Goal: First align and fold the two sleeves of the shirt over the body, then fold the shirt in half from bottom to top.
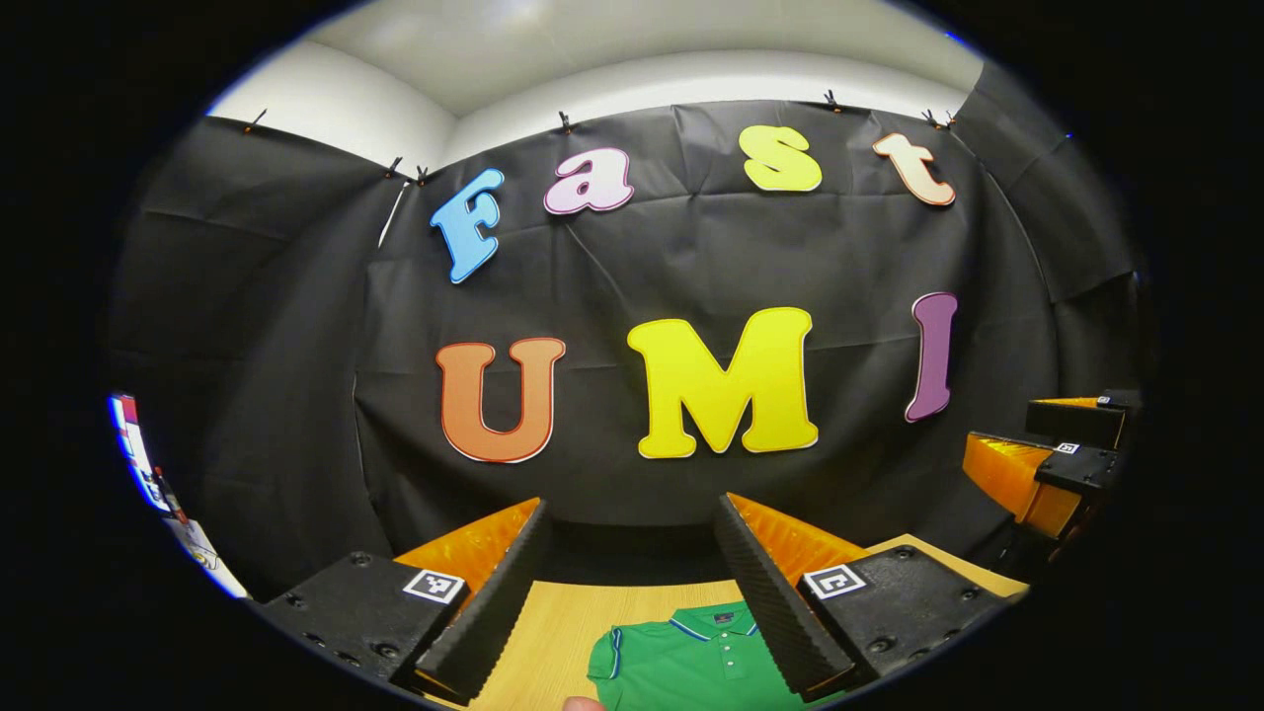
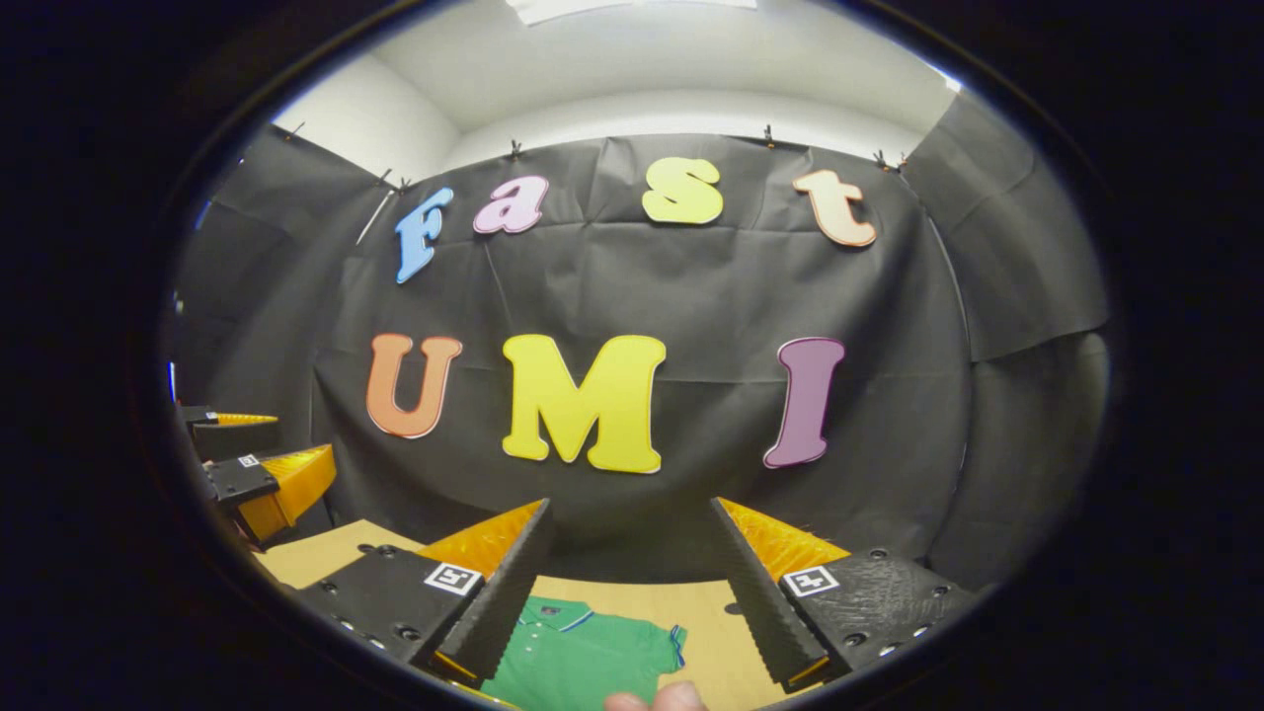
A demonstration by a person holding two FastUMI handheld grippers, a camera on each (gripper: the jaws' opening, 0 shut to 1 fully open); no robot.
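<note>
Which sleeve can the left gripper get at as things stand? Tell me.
Probably the sleeve nearest it. The left gripper hangs open above the table, and nothing lies between its fingers and the green shirt spread flat below.

1. Black cloth [image 1: 691,267] hangs as the booth's wall, creased and pinned along its top edge by small clips [image 1: 565,121].
2. Above it rise a pale wall [image 1: 336,109] and a white ceiling [image 2: 632,59], brightly lit from overhead.
3. A light wood-grain tabletop [image 1: 568,622] runs to the foot of the cloth; its far edge lies in shadow.
</note>
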